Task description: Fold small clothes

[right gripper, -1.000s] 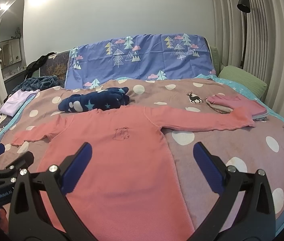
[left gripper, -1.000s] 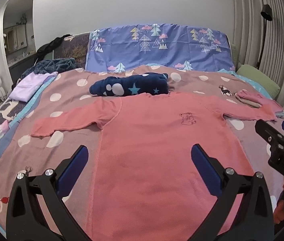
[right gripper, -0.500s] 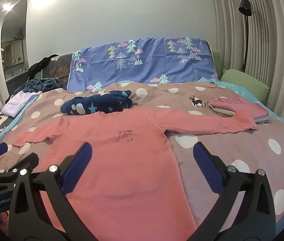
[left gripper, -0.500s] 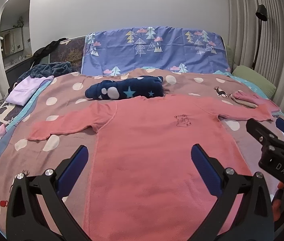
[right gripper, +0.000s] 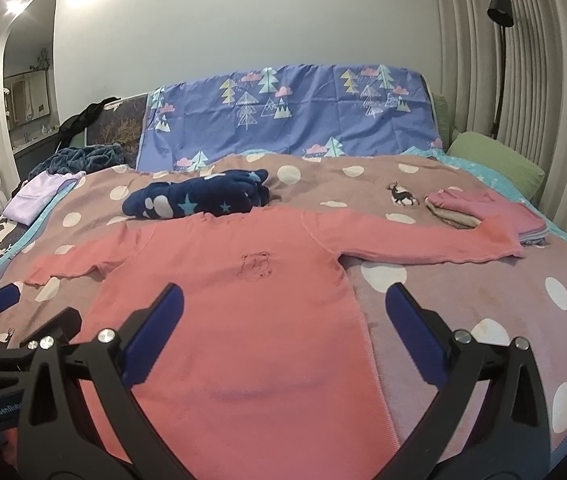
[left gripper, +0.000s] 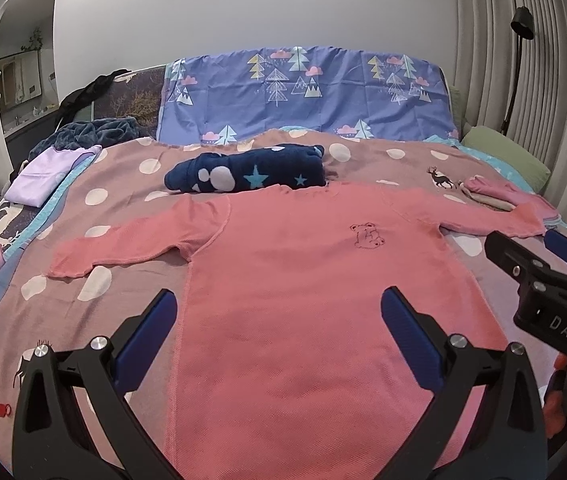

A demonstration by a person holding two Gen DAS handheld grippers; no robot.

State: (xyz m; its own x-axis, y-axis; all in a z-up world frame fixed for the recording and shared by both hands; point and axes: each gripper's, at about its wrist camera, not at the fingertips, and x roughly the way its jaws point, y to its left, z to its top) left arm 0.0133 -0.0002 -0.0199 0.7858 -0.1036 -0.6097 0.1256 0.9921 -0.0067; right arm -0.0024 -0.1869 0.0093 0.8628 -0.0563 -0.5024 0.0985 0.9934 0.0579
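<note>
- Nearest the cameras: the left gripper (left gripper: 275, 316) and the right gripper (right gripper: 283, 308) hover over the hem end of the pink top (left gripper: 303, 300), fingers spread wide, holding nothing. Blue padded fingertips (left gripper: 407, 336) sit on black frames.
- On the bed (right gripper: 503, 320): the pink top lies flat, face up, both sleeves out sideways; the fabric looks a fine, soft waffle knit with a small outlined bear motif (right gripper: 257, 266) on the chest.
- Step in hand, as judged: the first fold. It would go best with each gripper pinching one layer at a sleeve or side seam, lifting evenly, and keeping the edges parallel so that no crease is trapped.
- Right sleeve cuff (right gripper: 499, 236): it rests on a folded stack (right gripper: 467, 208); lifting it cleanly would avoid dragging that pile.
- Beyond the collar: a plush navy bundle (left gripper: 247, 172) with stars touches the neckline.
- Farthest: a purple tree-print cover (left gripper: 307, 92).
</note>
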